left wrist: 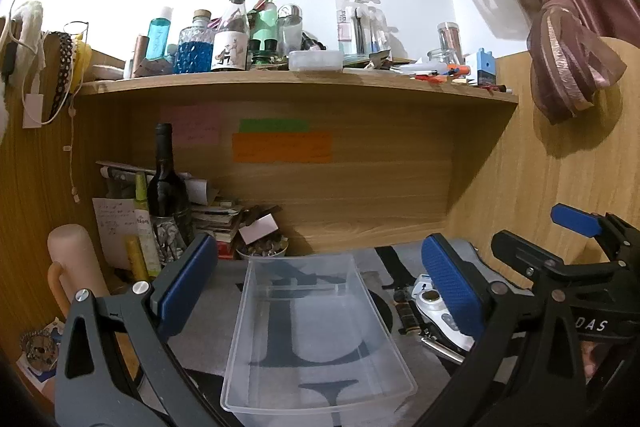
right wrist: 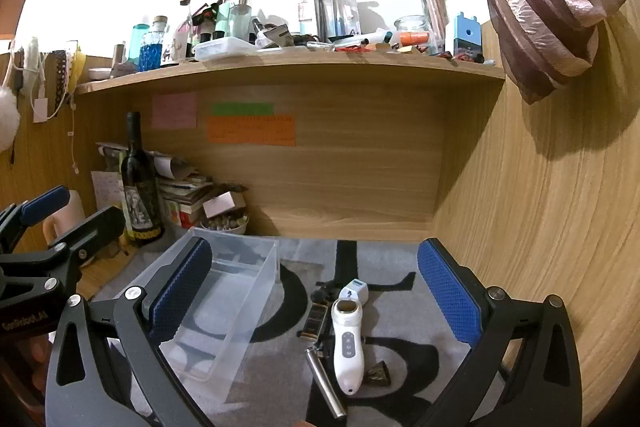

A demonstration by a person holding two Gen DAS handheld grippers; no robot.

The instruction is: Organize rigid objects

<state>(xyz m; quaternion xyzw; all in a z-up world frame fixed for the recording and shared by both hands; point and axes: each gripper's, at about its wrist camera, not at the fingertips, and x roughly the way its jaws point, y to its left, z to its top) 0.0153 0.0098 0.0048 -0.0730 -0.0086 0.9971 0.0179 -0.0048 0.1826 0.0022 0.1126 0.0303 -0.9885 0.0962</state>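
Both grippers, left gripper and right gripper, released and holding nothing; clear bin left of white handheld device on grey mat.

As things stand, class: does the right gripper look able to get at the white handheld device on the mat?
Probably yes. The right gripper has its jaws open, and the white handheld device lies uncovered on the mat between them; only a metal tube lies close beside it.
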